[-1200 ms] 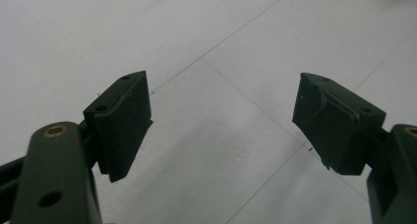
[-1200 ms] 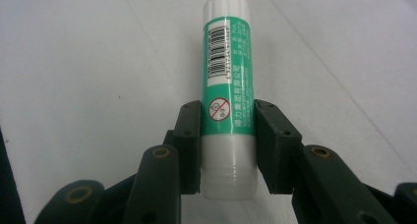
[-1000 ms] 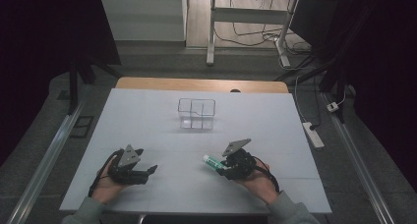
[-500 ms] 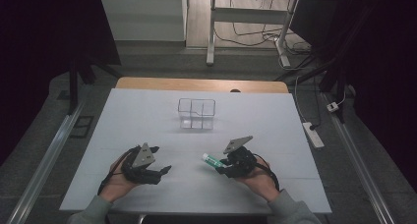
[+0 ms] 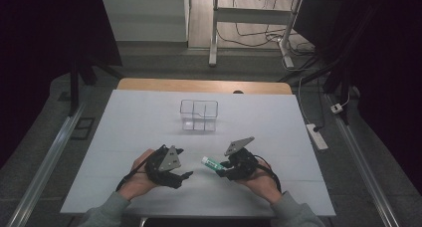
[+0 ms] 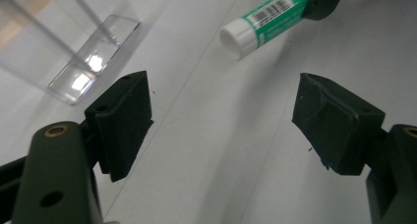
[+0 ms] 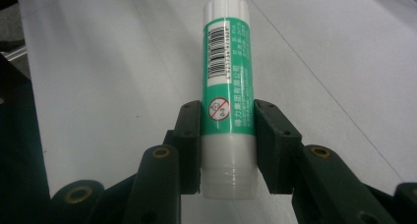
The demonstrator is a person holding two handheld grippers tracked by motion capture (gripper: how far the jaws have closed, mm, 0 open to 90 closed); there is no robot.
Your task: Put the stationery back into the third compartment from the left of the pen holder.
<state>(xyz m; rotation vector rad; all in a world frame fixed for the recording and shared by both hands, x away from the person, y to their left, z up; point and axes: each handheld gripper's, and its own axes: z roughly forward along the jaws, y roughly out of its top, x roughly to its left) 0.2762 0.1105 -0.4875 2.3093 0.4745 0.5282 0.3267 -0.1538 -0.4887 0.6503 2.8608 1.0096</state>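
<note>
A green and white glue stick (image 7: 227,86) is clamped near its base between the two black jaws of my right gripper (image 7: 227,121), its white cap pointing away. From above, the glue stick (image 5: 211,163) pokes leftward out of the right gripper (image 5: 225,167) near the table's front. My left gripper (image 5: 181,177) sits a short way to its left, jaws spread wide with nothing between them. In the left gripper view the open left gripper (image 6: 221,111) faces the glue stick's capped end (image 6: 260,20), which lies just beyond the jaws.
A clear plastic divided box (image 5: 199,115) stands at the middle of the white table (image 5: 149,122); its corner (image 6: 74,47) shows to the upper left of the left gripper. A power strip (image 5: 317,136) lies off the table's right edge.
My left gripper has moved to the right, toward the glue stick, and lifted slightly. The right gripper and glue stick have stayed where they were.
</note>
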